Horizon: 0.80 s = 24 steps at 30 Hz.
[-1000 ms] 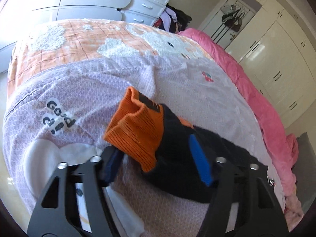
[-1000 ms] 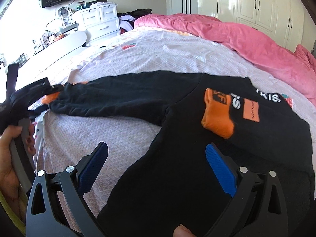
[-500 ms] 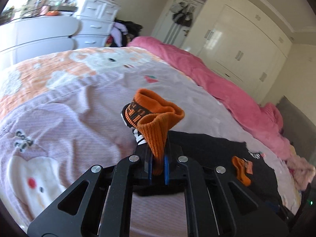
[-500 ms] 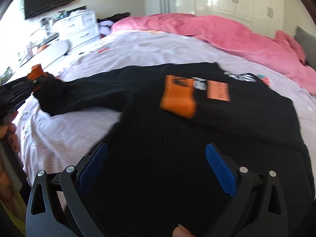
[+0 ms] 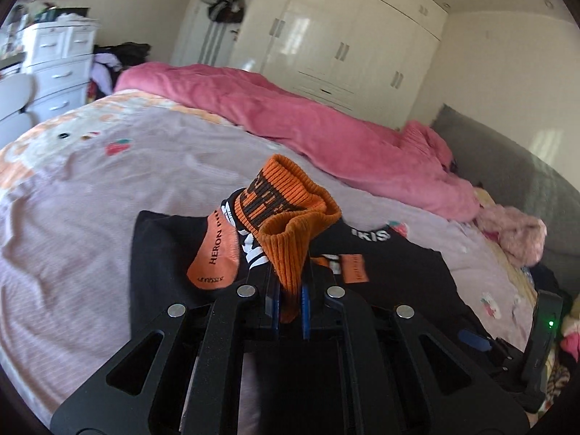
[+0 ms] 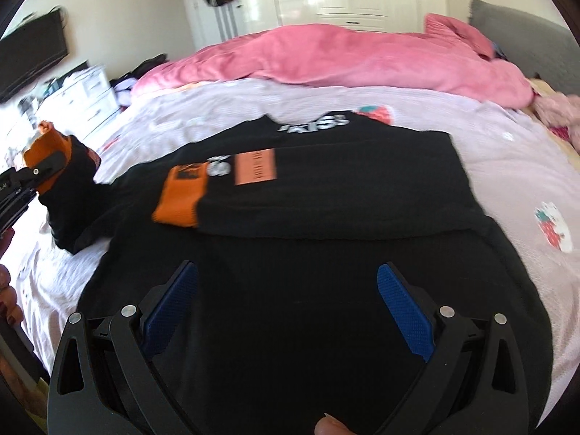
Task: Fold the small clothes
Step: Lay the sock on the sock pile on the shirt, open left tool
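Your left hand-held gripper (image 5: 290, 299) has its blue pads pressed together on the orange ribbed cuff (image 5: 290, 239) of a sleeve, so the jaws are closed with only the knit between them. The cuff stands up out of the pads and flops open at the top, showing black lettering on its outer face. The black sleeve hangs from it, raised off the bed, as the right wrist view shows at its left edge.

Your right hand-held gripper (image 6: 286, 290) is spread wide and grips nothing; its two blue pads (image 6: 406, 311) hover apart over the lower part of the black long-sleeved sweatshirt (image 6: 308, 253). A fingertip shows at the bottom edge of that view.

The sweatshirt lies spread on the lilac patterned bedspread (image 6: 507, 152), collar away from you, with white letters just below the neckline. The other sleeve is folded across the chest, its orange cuff (image 6: 179, 195) lying flat on the black fabric, just beside an orange rectangular patch (image 6: 255, 166).

Beyond the sweatshirt, a rumpled pink duvet (image 5: 326, 119) runs along the far side of the bed. Behind it stand cream wardrobe doors (image 5: 348, 43), and to the left a white chest of drawers (image 5: 54, 61).
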{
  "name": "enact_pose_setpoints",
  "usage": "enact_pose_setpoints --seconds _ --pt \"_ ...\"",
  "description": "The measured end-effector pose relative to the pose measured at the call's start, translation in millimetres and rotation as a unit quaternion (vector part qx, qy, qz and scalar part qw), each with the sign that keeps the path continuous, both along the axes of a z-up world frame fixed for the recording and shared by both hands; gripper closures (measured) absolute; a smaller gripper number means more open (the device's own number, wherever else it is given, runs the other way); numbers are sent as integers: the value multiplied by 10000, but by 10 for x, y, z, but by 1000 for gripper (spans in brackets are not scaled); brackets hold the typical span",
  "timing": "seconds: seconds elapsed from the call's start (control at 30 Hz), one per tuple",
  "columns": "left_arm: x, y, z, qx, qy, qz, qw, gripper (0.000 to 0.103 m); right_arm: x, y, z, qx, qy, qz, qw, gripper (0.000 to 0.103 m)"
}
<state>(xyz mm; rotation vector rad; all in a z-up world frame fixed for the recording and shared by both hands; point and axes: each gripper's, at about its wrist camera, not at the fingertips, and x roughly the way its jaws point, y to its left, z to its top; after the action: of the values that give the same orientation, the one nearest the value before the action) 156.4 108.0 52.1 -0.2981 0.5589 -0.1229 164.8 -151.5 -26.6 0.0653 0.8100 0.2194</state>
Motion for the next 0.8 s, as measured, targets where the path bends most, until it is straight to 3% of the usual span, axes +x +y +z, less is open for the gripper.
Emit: enact_pose_setpoints --seconds 0.13,0.3,0.43,0.5,0.57,0.67,0.8 --pt "239 -282 -80 -156 170 -390 9990 101 51 -252 11 152 -15 -269 9995 4" --pt "364 -521 -278 -31 394 -894 9952 97 93 -445 -12 247 16 -490 9985 4" --pt "387 -507 -393 -353 630 -1116 9911 91 130 -481 -34 337 44 -548 9979 4" --pt "394 -512 -423 -381 732 -1159 9898 85 133 -471 -49 312 61 -532 9981 4" --pt "364 -484 -401 -466 721 -1180 9893 73 128 -444 -63 302 86 -504 9982 4" --pt "329 -410 -335 -646 674 -1217 9882 68 112 -359 -92 343 148 -366 9986 4" --pt "304 -270 -234 -352 521 -873 9942 57 89 -123 -115 368 259 -86 9989 4"
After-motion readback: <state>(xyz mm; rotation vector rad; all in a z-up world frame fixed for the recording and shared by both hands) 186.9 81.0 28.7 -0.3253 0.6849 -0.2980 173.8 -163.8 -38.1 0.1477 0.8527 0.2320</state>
